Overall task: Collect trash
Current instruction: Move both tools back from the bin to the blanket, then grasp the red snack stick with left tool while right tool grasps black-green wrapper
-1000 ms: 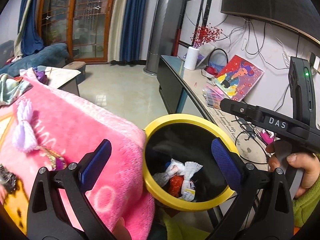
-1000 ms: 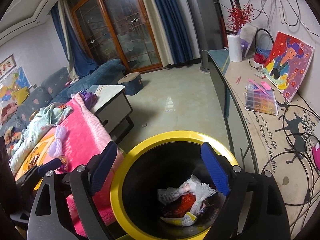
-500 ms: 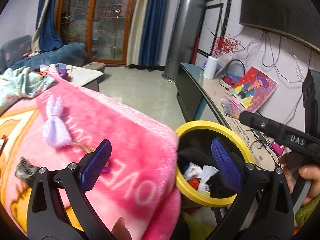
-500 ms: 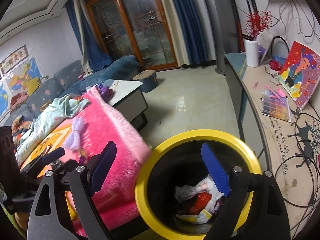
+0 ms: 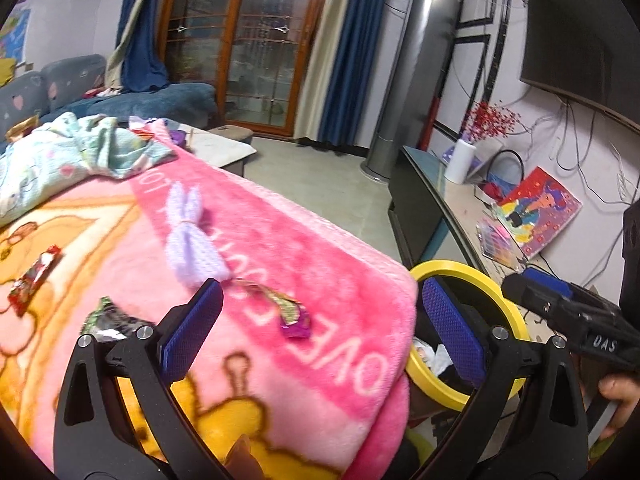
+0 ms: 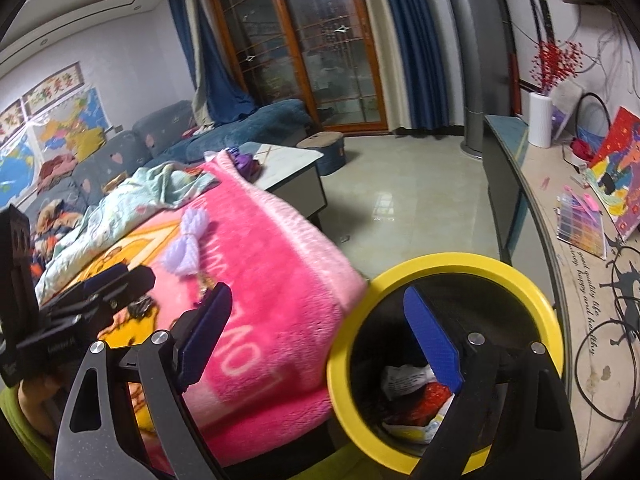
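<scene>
Left gripper [image 5: 316, 328] spread over pink blanket [image 5: 280, 248] lettered "LOVE", right gripper [image 6: 320, 344] spread, marked "DAS"

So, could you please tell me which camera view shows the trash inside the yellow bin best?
The right wrist view: it looks down into the yellow bin, showing the wrappers. The left wrist view catches only a sliver, behind blanket and finger.

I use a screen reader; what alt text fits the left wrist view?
The open left gripper hovers over a pink blanket strewn with candy wrappers, beside a yellow-rimmed trash bin holding crumpled trash. The right gripper shows at the right edge.
</scene>
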### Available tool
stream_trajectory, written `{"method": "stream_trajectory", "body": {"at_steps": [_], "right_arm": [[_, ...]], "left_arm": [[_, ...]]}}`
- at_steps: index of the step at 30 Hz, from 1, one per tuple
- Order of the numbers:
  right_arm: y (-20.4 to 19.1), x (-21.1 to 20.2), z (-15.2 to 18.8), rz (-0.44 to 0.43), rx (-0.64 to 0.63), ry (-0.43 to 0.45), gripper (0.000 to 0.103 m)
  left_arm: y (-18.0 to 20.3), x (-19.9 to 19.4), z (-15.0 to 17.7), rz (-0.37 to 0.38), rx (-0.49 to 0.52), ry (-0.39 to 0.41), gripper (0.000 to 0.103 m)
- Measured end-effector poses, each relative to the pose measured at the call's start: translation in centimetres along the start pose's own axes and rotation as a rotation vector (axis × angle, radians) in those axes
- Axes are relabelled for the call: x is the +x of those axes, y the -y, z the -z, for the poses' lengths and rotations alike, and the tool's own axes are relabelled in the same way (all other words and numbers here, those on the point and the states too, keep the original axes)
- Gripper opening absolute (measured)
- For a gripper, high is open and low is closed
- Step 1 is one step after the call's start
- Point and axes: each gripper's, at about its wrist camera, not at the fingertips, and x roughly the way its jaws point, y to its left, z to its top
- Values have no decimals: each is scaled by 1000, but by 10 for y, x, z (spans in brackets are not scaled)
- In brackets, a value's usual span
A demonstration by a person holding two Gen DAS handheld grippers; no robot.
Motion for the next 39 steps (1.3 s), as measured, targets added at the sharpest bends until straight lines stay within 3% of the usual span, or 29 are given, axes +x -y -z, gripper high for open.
{"method": "stream_trajectory", "body": {"at_steps": [11,26,39], "right_arm": [[-47,12,5,-78,-81,-23,86],[-141,45,25,-215,-235,-95,86],[-212,98,38,-287,-379,-185,86]], "left_arm": [[-38,-22,1,-70,-55,33,92],[-121,-51,2,-291,-122,70,92],[-202,-52,8,-424,-211,-3,92]]}}
